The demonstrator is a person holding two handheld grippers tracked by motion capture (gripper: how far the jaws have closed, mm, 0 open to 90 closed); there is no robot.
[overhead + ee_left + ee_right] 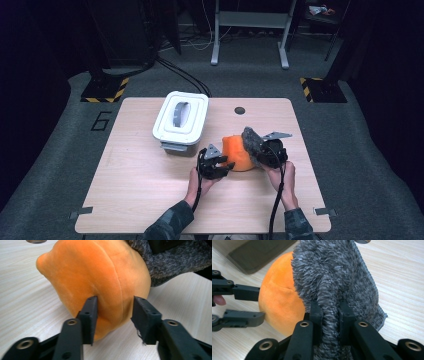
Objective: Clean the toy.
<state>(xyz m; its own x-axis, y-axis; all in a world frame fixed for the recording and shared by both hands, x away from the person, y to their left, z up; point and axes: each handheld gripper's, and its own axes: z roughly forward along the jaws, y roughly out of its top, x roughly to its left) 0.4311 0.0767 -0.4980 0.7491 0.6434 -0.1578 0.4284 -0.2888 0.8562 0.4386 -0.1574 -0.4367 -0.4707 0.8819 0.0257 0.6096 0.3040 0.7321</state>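
An orange plush ball (237,152) (100,272) lies on the wooden table (150,190) near its middle. A grey fuzzy knitted cloth (251,140) (332,272) drapes over the ball's right side. My right gripper (260,155) (330,312) is shut on a fold of that cloth and holds it up against the ball. My left gripper (227,165) (115,312) is at the ball's near left side. Its jaws stand apart around a bulge of the plush; one pad rests against it and the other is clear of it, so it has no grip.
A white lidded box (181,120) with a grey handle stands behind and left of the ball. A small round hole (240,110) sits near the table's far edge. Bare tabletop lies at the left and along the near edge.
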